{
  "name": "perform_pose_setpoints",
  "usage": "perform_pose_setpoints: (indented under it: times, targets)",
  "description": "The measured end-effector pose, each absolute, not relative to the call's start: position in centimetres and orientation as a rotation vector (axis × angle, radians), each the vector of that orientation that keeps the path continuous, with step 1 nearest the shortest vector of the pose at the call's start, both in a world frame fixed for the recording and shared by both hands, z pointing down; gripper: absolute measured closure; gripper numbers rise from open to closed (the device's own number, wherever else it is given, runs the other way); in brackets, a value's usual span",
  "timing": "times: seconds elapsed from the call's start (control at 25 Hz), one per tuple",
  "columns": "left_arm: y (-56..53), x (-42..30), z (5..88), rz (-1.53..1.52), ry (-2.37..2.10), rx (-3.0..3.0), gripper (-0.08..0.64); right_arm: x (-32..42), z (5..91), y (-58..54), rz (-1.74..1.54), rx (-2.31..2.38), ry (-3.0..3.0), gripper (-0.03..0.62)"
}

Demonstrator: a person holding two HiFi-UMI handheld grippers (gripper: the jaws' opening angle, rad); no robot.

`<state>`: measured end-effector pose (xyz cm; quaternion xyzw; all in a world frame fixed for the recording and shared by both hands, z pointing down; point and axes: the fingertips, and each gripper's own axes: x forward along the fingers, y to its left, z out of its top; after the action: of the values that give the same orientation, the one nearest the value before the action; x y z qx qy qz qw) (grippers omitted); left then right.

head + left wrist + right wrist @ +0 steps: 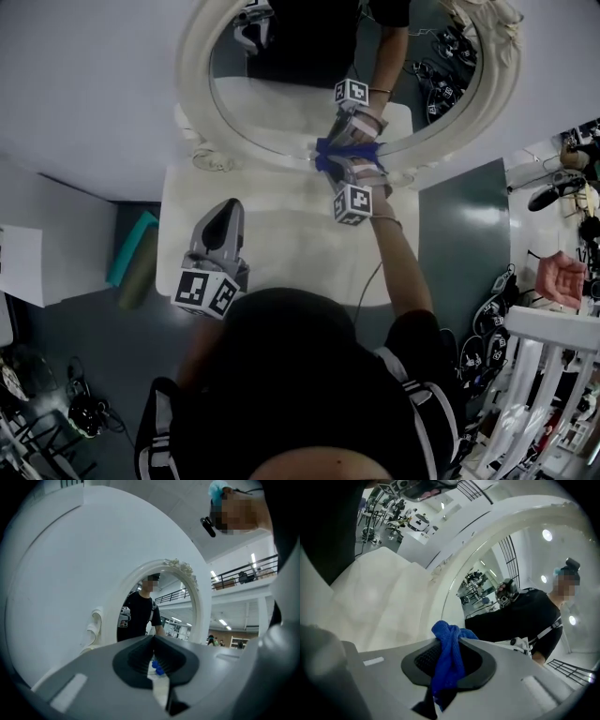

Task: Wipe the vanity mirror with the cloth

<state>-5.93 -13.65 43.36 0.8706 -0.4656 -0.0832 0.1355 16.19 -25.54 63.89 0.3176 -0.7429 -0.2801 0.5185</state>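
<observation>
Jaws of the right gripper [449,638] are clamped on a blue cloth [446,665], which is bunched between the dark pads and spills out above the tips and below them. In the head view this gripper [349,161] is reached forward at the end of an outstretched arm, and the cloth [336,153] is pressed to the lower right part of the vanity mirror [281,105], where it meets its own reflection just above the frame. The gripper's marker cube [352,203] is turned up toward the camera, and a second cube is seen reflected in the glass.

The left gripper [228,208] is held back, well apart from the mirror, over the near left part of the white vanity tabletop [291,248]. In its own view the left gripper [153,640] is seen with its jaws brought together and nothing gripped between them; only a far-off scrap of the blue cloth [158,670] shows through the slit below the tips.

The mirror is oval and is set in a white ornate frame [200,66], which stands at the back of the tabletop against a pale wall. A person in a black top is reflected in the glass.
</observation>
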Motion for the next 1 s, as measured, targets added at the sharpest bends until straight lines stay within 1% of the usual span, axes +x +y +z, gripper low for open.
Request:
perform_pose_setpoints:
  times: [0.24,0.36,0.56,0.72,0.84,1.0]
  targets:
    - [-12.9,-6.2,43.8,-0.273,-1.347,2.531,0.549,16.3,65.0,-25.2,-0.524,0.646,-1.805,0.525]
    - [-12.5,-6.3,43.4,-0.286,-1.346,2.524,0.549,15.7,62.8,-24.5,-0.521,0.749,-1.940,0.525]
    - [-12.3,-6.5,43.2,-0.311,-1.345,2.523,0.549,15.7,51.7,-22.9,-0.455,1.287,-2.321,0.525]
    - [-12.1,-5.9,42.9,-0.301,-1.329,2.539,0.549,18.0,41.7,-21.1,-0.473,1.691,-2.407,0.524]
    - [-12.2,-5.9,43.0,-0.291,-1.318,2.550,0.549,21.3,35.0,-20.3,-0.523,1.990,-2.396,0.524]
    - [-12.2,-5.9,43.2,-0.284,-1.318,2.547,0.549,27.8,26.4,-18.4,-0.555,2.436,-2.411,0.525]
